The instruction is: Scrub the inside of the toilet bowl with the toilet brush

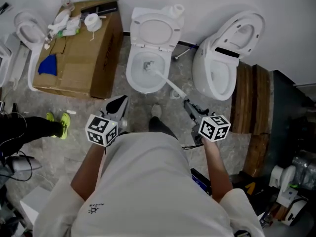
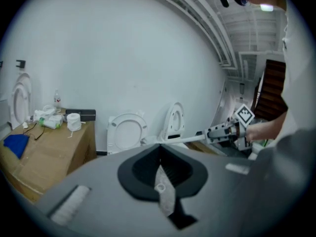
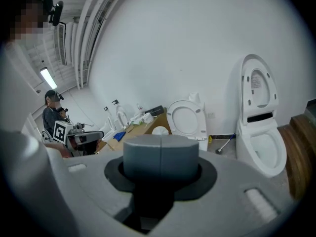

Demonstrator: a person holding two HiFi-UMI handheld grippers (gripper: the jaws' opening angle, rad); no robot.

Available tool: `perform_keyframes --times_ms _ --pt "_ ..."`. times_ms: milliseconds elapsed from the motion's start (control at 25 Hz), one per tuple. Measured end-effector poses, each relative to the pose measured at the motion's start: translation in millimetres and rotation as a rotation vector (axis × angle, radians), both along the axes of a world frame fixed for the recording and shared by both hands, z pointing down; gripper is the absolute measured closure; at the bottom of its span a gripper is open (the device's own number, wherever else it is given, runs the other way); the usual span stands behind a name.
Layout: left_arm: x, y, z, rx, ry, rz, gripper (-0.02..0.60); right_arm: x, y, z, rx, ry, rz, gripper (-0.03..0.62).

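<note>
Toilet brush (image 1: 167,82): its handle end sits clamped in the right gripper (image 1: 187,102), just in front of the toilet bowl (image 1: 134,80). That gripper's own view shows only jaws pressed tight, so the hold is probably sound rather than certain. The left gripper (image 1: 121,102), also in front of the bowl, has its jaws closed on nothing. To scrub well, hold the handle firmly and sweep the bristles round the bowl's inner wall in short strokes. The brush's long axis slants away from the person into the bowl, bristle head down near its middle.
</note>
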State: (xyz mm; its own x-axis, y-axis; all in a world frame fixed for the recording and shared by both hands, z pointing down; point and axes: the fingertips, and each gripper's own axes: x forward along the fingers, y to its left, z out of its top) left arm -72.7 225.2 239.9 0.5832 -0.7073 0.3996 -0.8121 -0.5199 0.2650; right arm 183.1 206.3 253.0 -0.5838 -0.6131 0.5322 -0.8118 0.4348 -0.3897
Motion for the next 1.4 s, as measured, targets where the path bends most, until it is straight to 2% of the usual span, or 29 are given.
perform_keyframes --times_ms 560,760,1000,1400 --pt "67.3 -94.4 1.0 -0.028 -0.025 -0.070 0.595 60.6 -103.7 27.7 -0.059 -0.026 -0.067 0.448" --pt "81.7 -118.3 3.9 -0.041 -0.038 -0.100 0.595 70.1 -132.2 37.3 -0.089 -0.042 -0.103 0.448" --pt "88.9 -140.6 5.4 -0.039 -0.042 -0.127 0.595 73.0 -150.7 49.1 -0.111 -0.047 -0.139 0.448" --pt "81.2 -143.3 24.3 -0.086 -0.043 -0.136 0.595 62.3 -151.6 71.2 -0.170 -0.035 -0.170 0.448"
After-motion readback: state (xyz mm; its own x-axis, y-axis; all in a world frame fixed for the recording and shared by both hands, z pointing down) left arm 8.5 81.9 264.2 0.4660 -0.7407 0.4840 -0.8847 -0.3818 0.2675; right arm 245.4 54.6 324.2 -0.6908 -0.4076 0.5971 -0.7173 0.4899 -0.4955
